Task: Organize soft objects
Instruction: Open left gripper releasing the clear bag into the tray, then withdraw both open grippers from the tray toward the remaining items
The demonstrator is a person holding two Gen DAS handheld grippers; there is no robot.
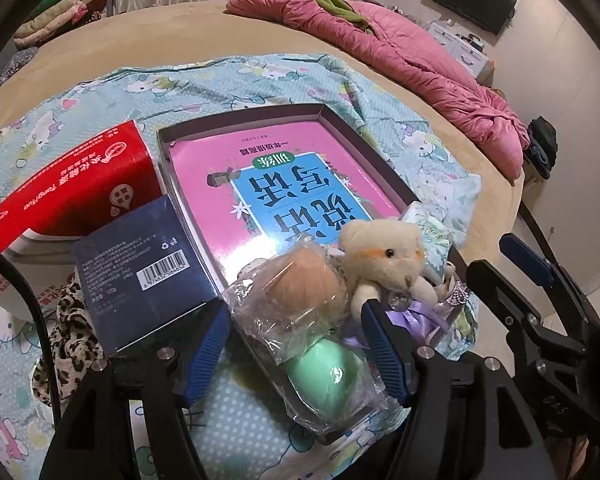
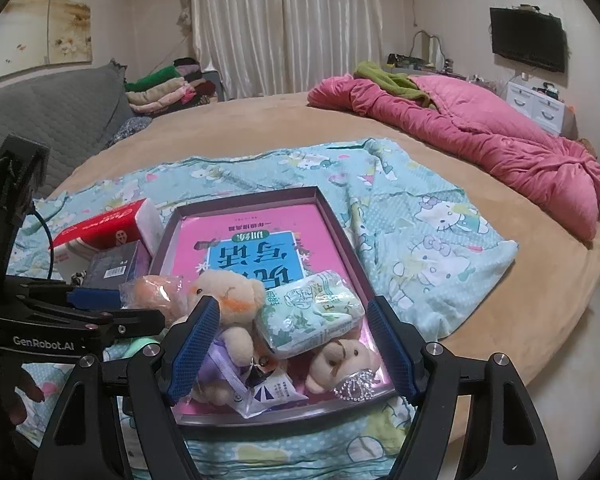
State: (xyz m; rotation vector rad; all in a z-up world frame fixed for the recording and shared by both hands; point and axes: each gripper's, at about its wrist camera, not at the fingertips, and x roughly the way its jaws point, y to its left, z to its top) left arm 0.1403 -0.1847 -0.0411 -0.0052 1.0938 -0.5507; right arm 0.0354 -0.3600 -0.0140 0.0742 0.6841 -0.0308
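Round and tan, a bed (image 2: 260, 120) fills both views, with a Hello Kitty blanket (image 2: 440, 216) spread across its near part.

Lowest in the left wrist view, the left gripper (image 1: 296, 344) tilts steeply down, its two blue pads (image 1: 208, 344) standing apart on either side of a clear plastic bag (image 1: 300, 312). The bag holds two soft balls, one orange (image 1: 304, 280) and one green (image 1: 324, 372); the pads do not press on it. At the lower right of that view the right gripper's black frame shows.

In the right wrist view the right gripper (image 2: 292, 344) slopes down over the near end of a shallow tray (image 2: 340, 248), jaws wide and gripping nothing. Between its pads (image 2: 192, 344) lie two teddy bears, a cream one (image 2: 228, 292) at centre left and a smaller one (image 2: 340, 364) toward the lower right, plus one green-printed tissue pack (image 2: 312, 316) and one small white sachet (image 2: 276, 392).

Further up, one pink book (image 2: 256, 248) lies flat in the tray. Left of the tray sit one dark blue box (image 1: 144, 264) and one red tissue pack (image 1: 80, 184), with a leopard-print cloth (image 1: 68, 328) below the box.

Beyond, a pink quilt (image 2: 480, 136) lies at the upper right, folded clothes (image 2: 168, 88) are stacked at the upper left, and white curtains (image 2: 284, 28) hang behind.
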